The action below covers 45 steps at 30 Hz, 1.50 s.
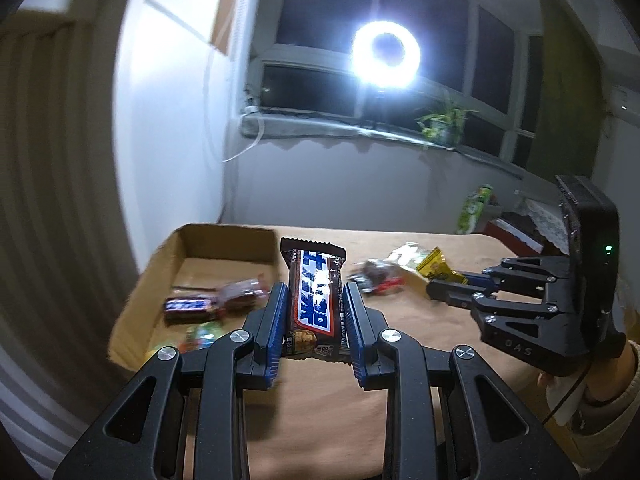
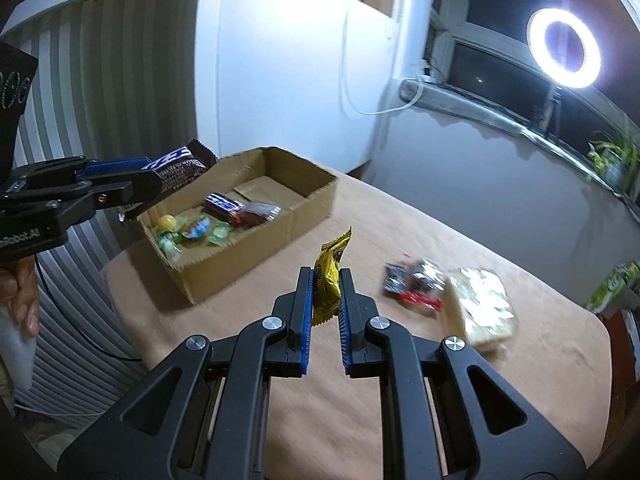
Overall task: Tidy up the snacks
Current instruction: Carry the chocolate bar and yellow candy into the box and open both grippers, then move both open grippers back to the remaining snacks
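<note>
Left gripper (image 1: 315, 300) pinching a brown chocolate bar (image 1: 314, 300) by its long edges, holding it upright above the tan table (image 1: 320, 400), just right of the cardboard box (image 1: 160, 264). Right gripper (image 2: 325, 292) clamping a yellow packet (image 2: 330, 280) between nearly closed jaws, lifting it clear of the tabletop. Seen from the right wrist, keeping the bar over the box's near left corner. Lying in the box: a second chocolate bar (image 2: 223, 204), a dark red wrapped snack (image 2: 256, 214), a yellow ball-shaped sweet (image 2: 165, 222) and several green-wrapped candies (image 2: 218, 234). Resting out on the table, well apart from the box: a red-and-black packet (image 2: 412, 284) touching a clear pale packet (image 2: 480, 308). Shining from the window side, a ring light (image 2: 564, 54).
</note>
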Tool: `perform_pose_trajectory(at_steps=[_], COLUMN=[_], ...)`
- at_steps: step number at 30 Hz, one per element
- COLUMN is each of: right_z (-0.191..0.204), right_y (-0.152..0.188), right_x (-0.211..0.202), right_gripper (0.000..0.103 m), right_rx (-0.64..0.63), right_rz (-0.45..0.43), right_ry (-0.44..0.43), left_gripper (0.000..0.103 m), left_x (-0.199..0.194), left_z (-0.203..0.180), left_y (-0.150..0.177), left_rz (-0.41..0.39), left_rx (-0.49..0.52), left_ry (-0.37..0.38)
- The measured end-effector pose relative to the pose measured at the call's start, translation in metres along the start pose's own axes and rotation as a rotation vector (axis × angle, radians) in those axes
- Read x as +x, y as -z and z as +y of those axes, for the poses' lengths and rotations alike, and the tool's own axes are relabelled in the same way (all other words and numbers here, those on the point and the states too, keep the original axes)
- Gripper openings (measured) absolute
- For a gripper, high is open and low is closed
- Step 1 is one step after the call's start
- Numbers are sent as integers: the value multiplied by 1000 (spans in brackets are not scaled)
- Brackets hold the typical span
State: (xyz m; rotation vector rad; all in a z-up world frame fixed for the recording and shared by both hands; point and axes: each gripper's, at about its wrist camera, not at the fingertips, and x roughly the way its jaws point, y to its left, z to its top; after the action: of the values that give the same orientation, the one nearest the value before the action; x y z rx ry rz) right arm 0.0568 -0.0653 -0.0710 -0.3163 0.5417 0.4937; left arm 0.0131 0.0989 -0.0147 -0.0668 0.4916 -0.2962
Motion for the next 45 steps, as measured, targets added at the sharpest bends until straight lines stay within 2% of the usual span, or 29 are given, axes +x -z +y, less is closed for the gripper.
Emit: perform_pose_trajectory(at_steps=[7,14,15,16,17,18,20,21,26,28,30,38,45], right_z=[21,33,33,32,31,29,22,18,6,4,5,11,12], right_y=[-33,-64,-65,-65,-63,-60,-51,-49,-36,-33,-31,-25,-17], right_x=[52,122,131,139,141,140,135,134,121,115,107,71,38], right_gripper=[12,14,25,43,50,61,64,64,65,72,75,76,91], right_rx=[-44,-40,-33,-30,-27,-22,-8,-3,23,34,32,35,44], right_rz=[-4,-34,-20,-3,-14,-27,-35,-34,-37,-45,-50,-78,-96], right_ry=[-87,-180,-192,-198,-190,-182,-168,-165,-143,-137,-127,-119,-90], left_gripper=[26,26,27,27,34,49,69,71,70,71,71,74,78], left_x=[17,55,62,68,70,72,69,67,63,63,56,26,7], left_z=[44,76,80,83,85,87,87,86,77,72,66,50,31], left_y=[6,14,16,18,19,20,21,21,16,13,10,3,-5], left_rz=[36,115,136,146,149,149,128,110,102,95,83,43,8], left_rx=[-51,-85,-87,-91,-96,-103,-102,-94,-53,-37,-24,1,26], left_ry=[-75,-136,-159,-190,-208,-231,-256,-269,-298,-300,-307,-345,-355])
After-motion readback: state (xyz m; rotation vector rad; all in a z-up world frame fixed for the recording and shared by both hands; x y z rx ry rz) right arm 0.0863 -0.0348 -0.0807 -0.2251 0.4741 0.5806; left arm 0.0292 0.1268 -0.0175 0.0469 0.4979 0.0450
